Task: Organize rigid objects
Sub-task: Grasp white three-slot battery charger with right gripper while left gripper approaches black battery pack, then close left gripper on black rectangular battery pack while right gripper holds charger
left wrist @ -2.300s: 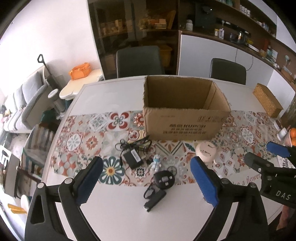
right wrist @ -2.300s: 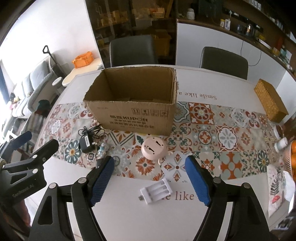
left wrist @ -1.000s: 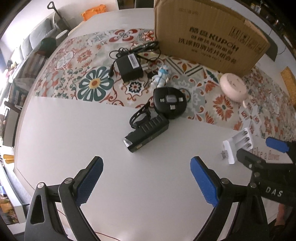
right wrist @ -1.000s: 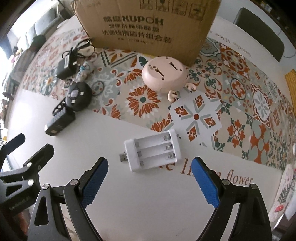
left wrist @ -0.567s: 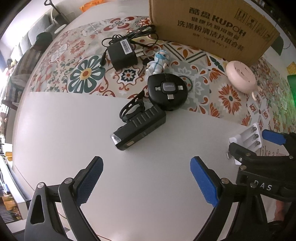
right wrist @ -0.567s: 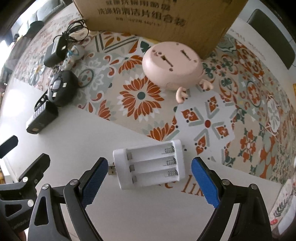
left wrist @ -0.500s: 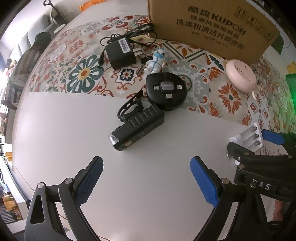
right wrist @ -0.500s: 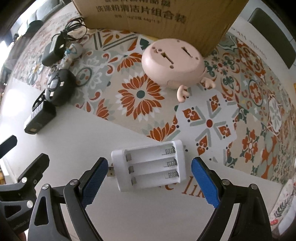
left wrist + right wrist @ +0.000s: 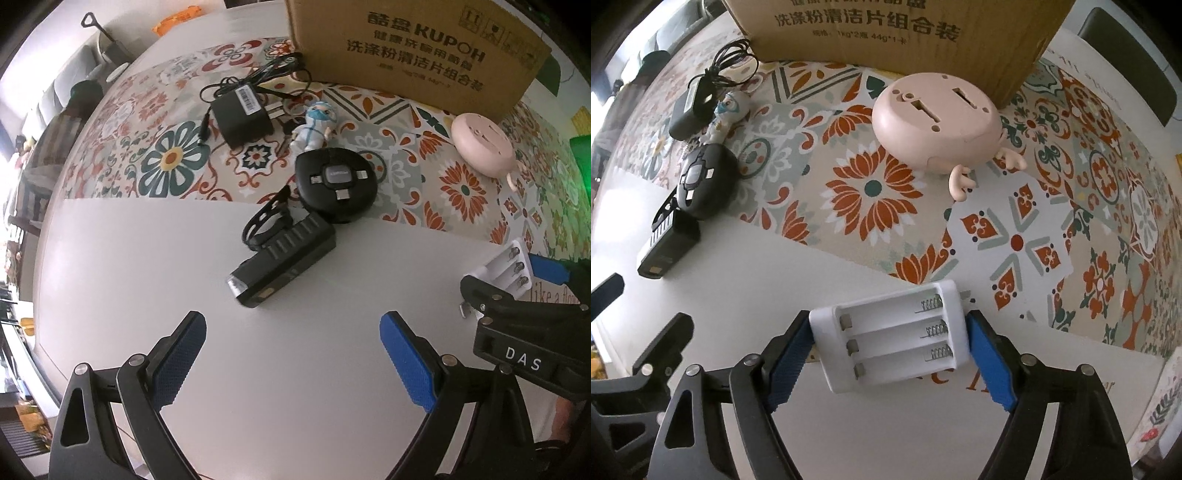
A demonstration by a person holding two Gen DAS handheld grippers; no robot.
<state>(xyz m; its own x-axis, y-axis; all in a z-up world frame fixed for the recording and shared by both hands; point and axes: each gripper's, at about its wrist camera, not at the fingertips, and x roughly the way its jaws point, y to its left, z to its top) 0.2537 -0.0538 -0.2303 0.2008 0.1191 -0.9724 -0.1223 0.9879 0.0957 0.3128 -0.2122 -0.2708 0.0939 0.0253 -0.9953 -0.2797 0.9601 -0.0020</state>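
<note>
The white battery holder (image 9: 892, 338) lies on the bare white part of the worktop (image 9: 122, 258), near its front edge and just short of the patterned runner (image 9: 871, 188), and the right gripper (image 9: 888, 354) now has its blue pads touching both short ends, jaws clamped on it. Half a second ago those jaws stood wide apart with the holder lying loose between them; they have since closed in, so the grasp looks made and the lift has, by my judgement, yet to begin, since the holder seems to sit flat on the worktop. Its three bays are empty, springs showing

The left gripper (image 9: 291, 356) hovers over the bare worktop with its jaws well apart and nothing between them, aimed at the black bike light (image 9: 284, 260), which lies just ahead with its strap curled beside it. That view has barely shifted since half a second ago; only the right tool at its edge has closed over the holder

Further back on the runner rest the round black cable hub (image 9: 338, 184), touching the light's far end, then the small masked figurine (image 9: 314, 123), the black power adapter (image 9: 242, 114) with its tangled cord, and the pink round gadget (image 9: 936, 129) lying upside down against the cardboard box (image 9: 905, 29). The box stands at the runner's far side and is the likely destination; none of the loose items appears to be in it yet, though its inside is hidden here
</note>
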